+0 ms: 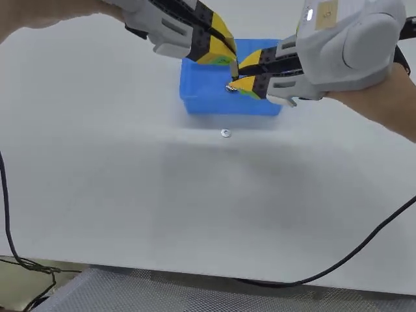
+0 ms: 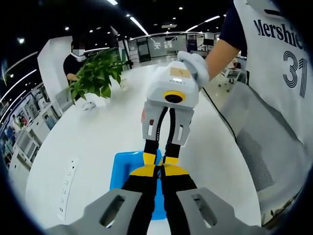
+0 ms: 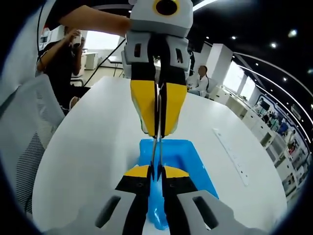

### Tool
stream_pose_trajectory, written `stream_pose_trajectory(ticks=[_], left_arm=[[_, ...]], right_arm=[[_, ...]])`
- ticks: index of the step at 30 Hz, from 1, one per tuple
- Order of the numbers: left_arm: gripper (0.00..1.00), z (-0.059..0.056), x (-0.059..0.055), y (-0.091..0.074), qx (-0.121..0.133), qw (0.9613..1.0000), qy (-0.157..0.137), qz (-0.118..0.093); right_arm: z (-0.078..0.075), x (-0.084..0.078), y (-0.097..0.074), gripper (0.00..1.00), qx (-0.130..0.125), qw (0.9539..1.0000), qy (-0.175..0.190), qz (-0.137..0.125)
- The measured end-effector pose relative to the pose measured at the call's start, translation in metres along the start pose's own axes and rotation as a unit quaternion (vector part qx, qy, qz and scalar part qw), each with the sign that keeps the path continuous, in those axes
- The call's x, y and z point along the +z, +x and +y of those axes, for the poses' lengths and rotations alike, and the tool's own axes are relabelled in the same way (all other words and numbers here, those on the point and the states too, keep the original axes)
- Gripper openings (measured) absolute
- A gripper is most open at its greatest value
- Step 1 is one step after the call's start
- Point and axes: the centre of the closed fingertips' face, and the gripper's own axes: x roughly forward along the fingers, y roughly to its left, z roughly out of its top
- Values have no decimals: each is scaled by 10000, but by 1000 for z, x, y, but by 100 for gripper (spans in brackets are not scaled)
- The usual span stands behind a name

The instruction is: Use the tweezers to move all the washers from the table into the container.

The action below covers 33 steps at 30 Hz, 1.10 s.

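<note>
Nearest, just bare white table (image 1: 130, 195) and a black cable (image 1: 364, 247) trailing off its front edge, well short of the fingers (image 1: 218, 39). Next, one washer (image 1: 225, 133) lying flat on the table, below the fingertips and on their near side, just outside the near wall of the blue container (image 1: 201, 101), touched by nothing. Above the container, nose to nose: left gripper (image 1: 227, 57) on one side, right gripper (image 1: 242, 73) on the other, tips almost touching. Between them the tweezers (image 3: 155, 152), thin and metal, running in the right gripper view from the right gripper's own tips straight up between the left gripper's yellow pads (image 3: 144, 107). Both pairs of fingers pressed nearly together with just that slim steel in the gap, so apparently both pinching the tweezers. Right under the tips, over the container, a small silvery speck (image 1: 229, 88), probably a second washer; cannot tell whether gripped by the tweezers or already resting inside. Rest of the container's floor hidden behind the grippers. Judged from this: mid-transfer at the drop point, with at least the one washer on the table yet to fetch, seemingly the last one outside.
</note>
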Motion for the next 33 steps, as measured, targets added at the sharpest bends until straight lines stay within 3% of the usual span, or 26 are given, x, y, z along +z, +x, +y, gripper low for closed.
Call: stream_pose_trajectory(ticks=[7,18,21,22,33], left_arm=[[7,-19,6,3,-88,10000,-2,5],[7,-46,3,10,-214,9997,-105,-9],[7,-50,0,11,-233,9996,-161,-7],[7,-50,-6,14,-228,9996,-185,-9],[7,-48,-29,18,-130,9991,-399,47]], right_arm=[[19,3,-9,10,30,10000,48,-2],[53,2,-12,10,180,9997,149,55],[60,1,-11,10,222,9996,155,82],[62,0,-9,10,234,9996,146,103],[67,-9,8,10,317,9989,300,177]])
